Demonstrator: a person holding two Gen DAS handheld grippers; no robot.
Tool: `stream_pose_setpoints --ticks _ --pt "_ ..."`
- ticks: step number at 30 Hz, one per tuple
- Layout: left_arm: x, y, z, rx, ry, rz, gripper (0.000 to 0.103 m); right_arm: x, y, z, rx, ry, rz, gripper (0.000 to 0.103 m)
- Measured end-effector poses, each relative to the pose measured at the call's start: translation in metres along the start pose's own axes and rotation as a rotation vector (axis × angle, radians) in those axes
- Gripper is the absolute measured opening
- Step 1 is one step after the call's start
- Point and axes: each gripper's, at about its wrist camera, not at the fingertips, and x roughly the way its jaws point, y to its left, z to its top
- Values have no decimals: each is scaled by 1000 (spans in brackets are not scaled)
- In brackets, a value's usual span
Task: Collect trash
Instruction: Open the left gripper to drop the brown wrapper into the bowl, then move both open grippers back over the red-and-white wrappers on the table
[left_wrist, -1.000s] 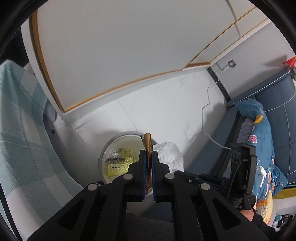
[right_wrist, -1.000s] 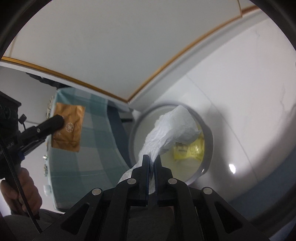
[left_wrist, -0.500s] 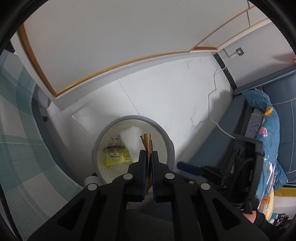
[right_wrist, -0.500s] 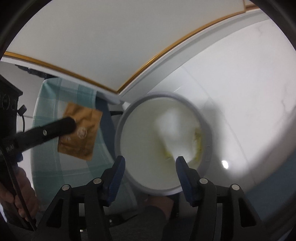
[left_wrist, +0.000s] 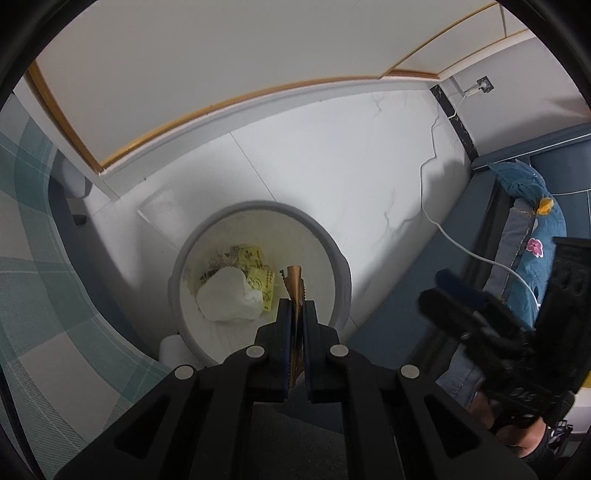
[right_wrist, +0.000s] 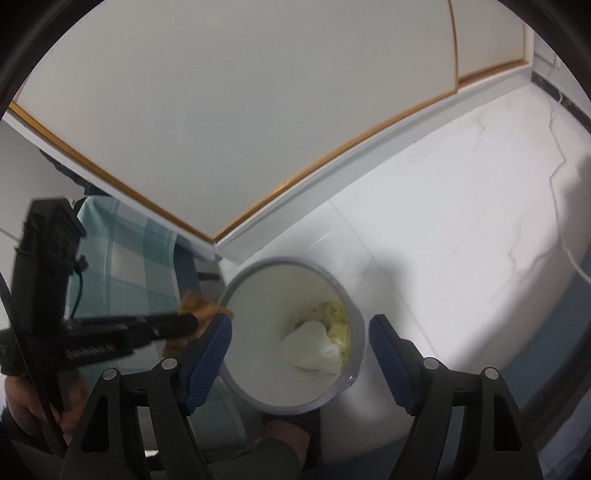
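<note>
The landmark is the grey-rimmed waste bin (left_wrist: 343, 280), standing on the white tiled floor (left_wrist: 369, 166) beside a checked cloth (left_wrist: 33, 280).

Left claw (left_wrist: 296, 314): pressed together, pinching a brown foil wrapper (left_wrist: 293, 282) edge-on. The wrapper's long axis runs straight out along the fingers, its serrated end leading. In the left wrist view that end sits over the bin's mouth, inside the near rim. The right wrist view shows the same wrapper (right_wrist: 201, 308) at the bin's left rim (right_wrist: 354, 321), so how far past the rim it reaches cannot be fixed.

Right claw (right_wrist: 299, 350): spread wide and opening further, nothing between the fingers. It hangs above the bin's near rim, mouth framed between the blue pads (right_wrist: 208, 354).

Bin contents: a crumpled white tissue (left_wrist: 229, 299) lies on the bottom, over a yellow printed packet (left_wrist: 255, 273).

Judgement: the wrapper is the item still to be dropped, and the left claw is the one carrying it. The deciding relation is wrapper above bin opening. If released now it would likely fall inside, though a light, flat wrapper may drift toward the near rim.
</note>
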Motion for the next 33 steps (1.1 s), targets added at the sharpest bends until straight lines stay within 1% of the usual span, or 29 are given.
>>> stream_pose_setpoints --ticks 2,4,6,9,10,11,12,16,18,19,20,21,23,25,28,30,33 --pt "2 0 0 -6 11 3 2 -6 -3 2 8 -13 -11 84" --pt "3 -1 0 -13 17 4 2 -9 -5 3 12 -20 -12 84" --pt "5 -2 0 -17 29 0 4 -12 -6 3 13 -23 -9 84" --pt "7 -3 0 -28 45 21 6 -13 -6 2 14 -27 -7 86" --pt "7 -3 0 -36 48 36 8 -13 -5 3 14 -26 -7 86" --pt "7 -3 0 -41 49 50 16 -11 -6 2 20 -20 -8 86" --pt "6 -3 0 -43 45 54 21 -11 -6 2 26 -17 -4 86" --pt "2 -1 -2 -52 33 52 24 -9 -7 -1 31 -3 4 86" --pt "0 1 -3 -58 29 66 29 -10 -9 -2 33 -3 14 86" --pt "-3 1 -4 -62 20 94 31 -10 -10 -3 37 -5 35 86" --pt "-7 0 -5 -61 5 123 36 -10 -12 -4 45 -7 60 86" --pt "-12 -1 -7 -55 -17 152 45 -10 -13 -4 50 -6 65 86" --pt "-22 -1 -9 -59 -54 172 56 -12 -15 -7 62 -10 81 86" --pt "-34 -1 -11 -55 -94 174 58 -14 -16 -8 71 -14 77 87" --pt "-52 -4 -14 -34 -153 201 59 -18 -14 -10 79 -16 86 88" --pt "-61 -5 -17 -32 -181 212 65 -24 -10 -11 71 -24 88 88" --pt "-78 -7 -21 -31 -241 237 68 -35 -1 -9 56 -48 92 90"
